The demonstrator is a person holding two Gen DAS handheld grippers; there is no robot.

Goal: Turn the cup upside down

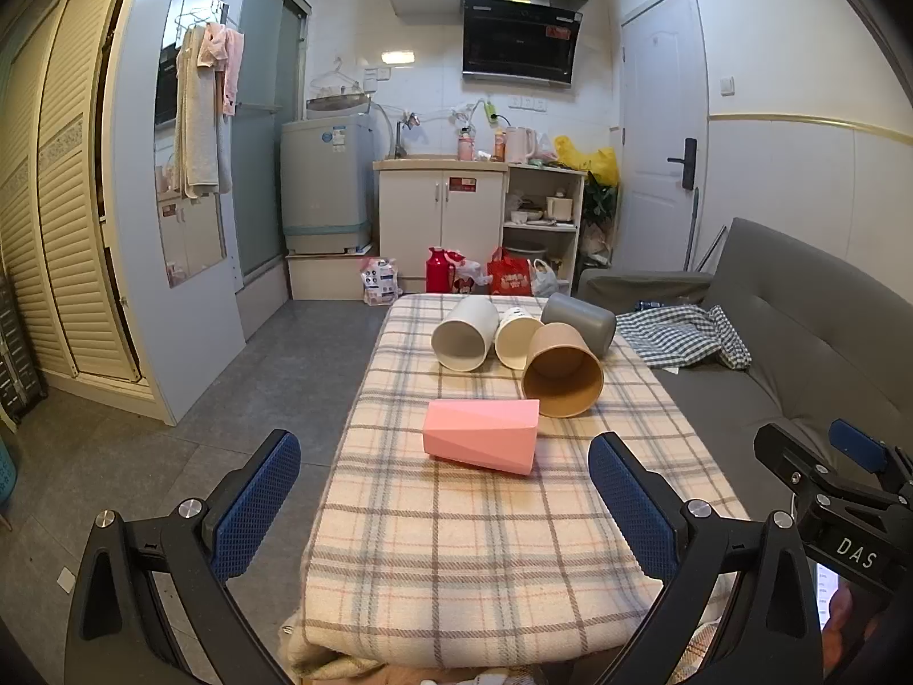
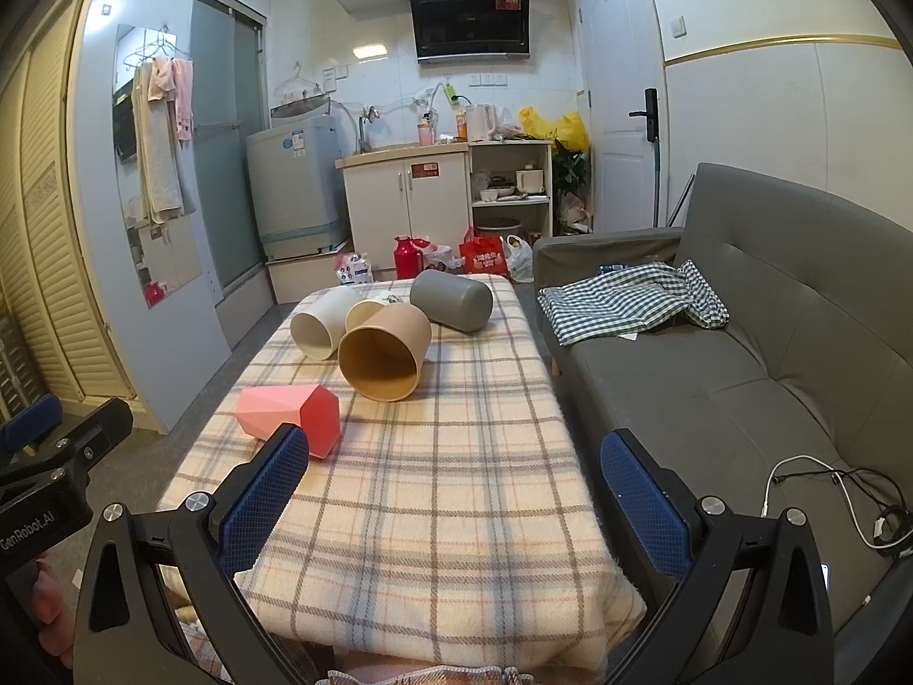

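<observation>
With both grippers' fingers apart and empty, we should bring the left gripper (image 1: 445,505) squarely around the pink cup (image 1: 480,436) lying nearest us on the desk (image 1: 456,571).

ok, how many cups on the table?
5, all on their sides: pink nearest, tan behind it, then white, cream, grey across the back. None seems hidden.

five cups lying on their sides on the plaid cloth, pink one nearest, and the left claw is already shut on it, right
Not quite. The left claw is open and holds nothing; the left wrist view shows the pink cup lying free ahead of it. The rest stands: five cups on their sides on the plaid cloth, pink nearest.
</observation>
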